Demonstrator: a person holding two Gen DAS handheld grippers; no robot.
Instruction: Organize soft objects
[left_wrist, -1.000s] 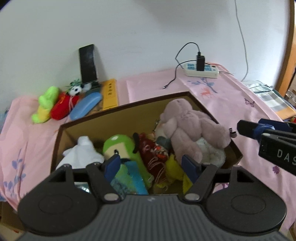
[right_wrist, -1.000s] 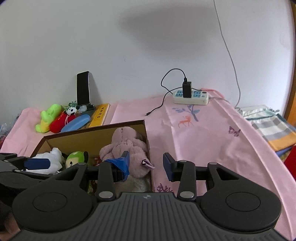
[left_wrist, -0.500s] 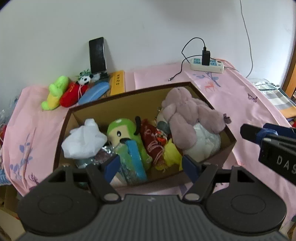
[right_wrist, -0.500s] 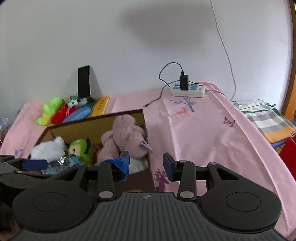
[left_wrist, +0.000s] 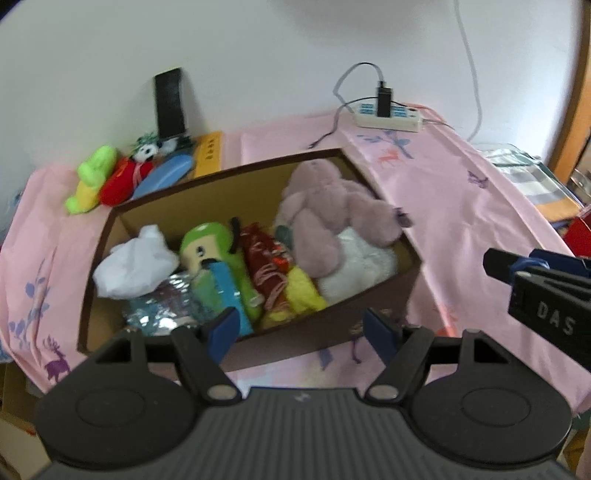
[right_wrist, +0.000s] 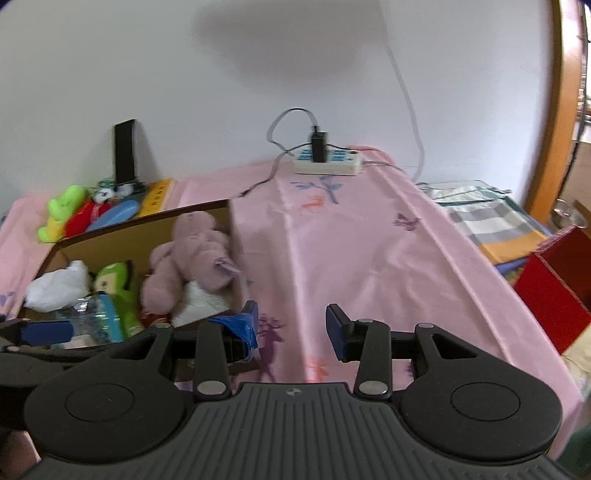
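Well beyond the fingers and off to their left, a lime-green plush (left_wrist: 90, 177) lies on the pink cloth (left_wrist: 461, 206) that covers the desk, touching a red plush (left_wrist: 123, 179) with a small panda toy (left_wrist: 147, 151) at its top and a blue oval case (left_wrist: 166, 175) just beside it; a dark phone (left_wrist: 170, 101) stands against the wall behind them, next to a yellow box (left_wrist: 208, 155). Straight ahead of the left gripper (left_wrist: 301, 328), whose fingers stand wide apart with nothing between them, sits the open cardboard box (left_wrist: 236, 173). Inside it, from the left, are a white crumpled plush (left_wrist: 133, 262) over a shiny foil bag (left_wrist: 166, 306), a green-headed doll (left_wrist: 207, 247) with a blue body, a dark red patterned plush (left_wrist: 264, 266), a yellow plush (left_wrist: 301, 291), and a mauve stuffed animal (left_wrist: 332, 210) sprawled over a white fluffy plush (left_wrist: 360, 266) at the right end. The left fingertips hover just in front of the box's near wall, not touching it. Right of the box, the right gripper (right_wrist: 291, 325) is over bare pink cloth, its fingers also spread with nothing held, the left one near the box's corner. Far ahead of it a white power strip (right_wrist: 327, 162) with a black charger lies by the wall, and a folded checked cloth (right_wrist: 487, 221) and a red box (right_wrist: 554, 288) lie to the right.
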